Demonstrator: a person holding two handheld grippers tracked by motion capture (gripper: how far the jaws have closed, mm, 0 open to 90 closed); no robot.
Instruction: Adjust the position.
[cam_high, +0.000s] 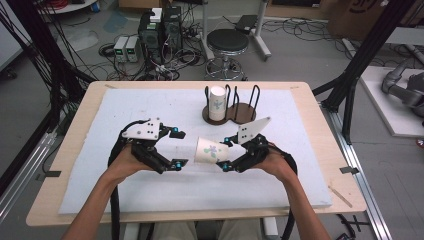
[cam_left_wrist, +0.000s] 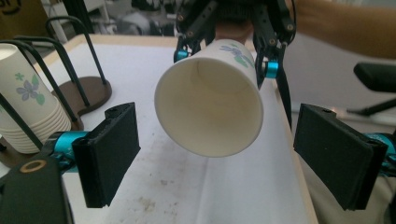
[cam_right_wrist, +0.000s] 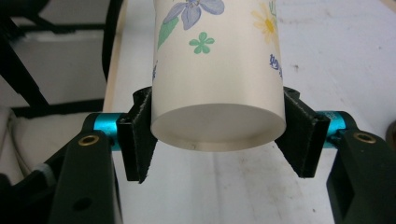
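Note:
A white paper cup printed with flowers is held sideways above the table, its open mouth facing my left gripper. My right gripper is shut on the cup's base end, one pad on each side. My left gripper stands open just left of the cup's rim, its pads wide apart and touching nothing. A stack of the same cups stands upside down in a dark wire holder at the back middle.
The white mat covers most of the wooden table. The holder's right-hand slot has no cups in it. On the floor beyond the table are a stool, computer boxes and cables.

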